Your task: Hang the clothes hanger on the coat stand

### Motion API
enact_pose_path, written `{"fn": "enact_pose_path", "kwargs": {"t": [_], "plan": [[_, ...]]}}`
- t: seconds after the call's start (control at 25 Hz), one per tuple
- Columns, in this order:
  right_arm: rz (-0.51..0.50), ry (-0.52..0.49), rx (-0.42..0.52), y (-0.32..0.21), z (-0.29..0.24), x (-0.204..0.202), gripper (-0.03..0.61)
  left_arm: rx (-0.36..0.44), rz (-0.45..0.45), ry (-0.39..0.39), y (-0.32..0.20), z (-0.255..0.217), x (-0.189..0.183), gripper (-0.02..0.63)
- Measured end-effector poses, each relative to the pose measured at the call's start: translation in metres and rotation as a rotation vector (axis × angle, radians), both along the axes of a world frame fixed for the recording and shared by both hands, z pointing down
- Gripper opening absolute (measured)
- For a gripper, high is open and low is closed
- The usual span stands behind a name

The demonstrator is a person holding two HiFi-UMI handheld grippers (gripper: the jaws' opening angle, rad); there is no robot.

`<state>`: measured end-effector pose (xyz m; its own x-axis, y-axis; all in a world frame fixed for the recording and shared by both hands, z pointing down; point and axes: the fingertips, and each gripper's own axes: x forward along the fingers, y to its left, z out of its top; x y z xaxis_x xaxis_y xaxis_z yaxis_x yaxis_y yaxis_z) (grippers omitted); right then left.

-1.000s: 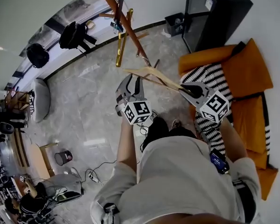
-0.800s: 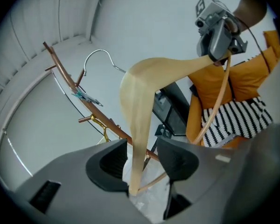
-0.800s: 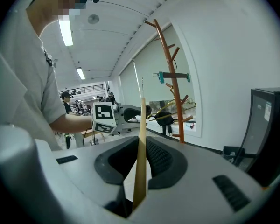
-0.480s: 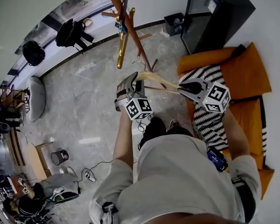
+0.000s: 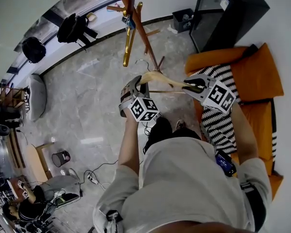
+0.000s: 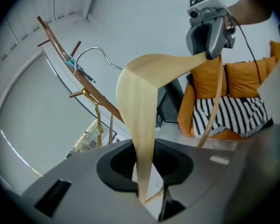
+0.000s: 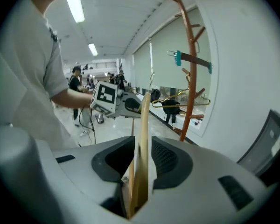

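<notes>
Hanger (image 5: pixel 160 77) crosswise, hook (image 6: pixel 94 49) toward coat stand (image 5: pixel 138 25)

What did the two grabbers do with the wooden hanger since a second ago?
The left gripper took hold: its jaws have just been closing and now pinch the wooden hanger at its left end. The right gripper has just been opening its jaws, loosening around the other end, which still sits between them. The coat stand, the yellow hanger on it and the orange sofa stayed as they were.
</notes>
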<state>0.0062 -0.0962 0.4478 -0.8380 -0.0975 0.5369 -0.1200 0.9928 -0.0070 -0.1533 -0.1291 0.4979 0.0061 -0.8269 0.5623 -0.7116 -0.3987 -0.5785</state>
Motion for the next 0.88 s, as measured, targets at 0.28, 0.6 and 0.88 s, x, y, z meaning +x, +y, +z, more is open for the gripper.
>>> {"fn": "enact_pose_path", "kwargs": {"t": [0.28,0.6,0.88], "plan": [[-0.025,0.242,0.332,-0.001,0.023,-0.022,0.169,-0.062,0.014,0.006,0.0,0.017,0.011,0.089],[0.039,0.337,0.489,-0.011,0.03,-0.031,0.161,-0.121,-0.012,-0.018,-0.002,0.033,0.016,0.089],[0.076,0.38,0.548,-0.026,0.046,-0.029,0.11,-0.161,-0.029,-0.017,-0.005,0.041,0.02,0.089]]}}
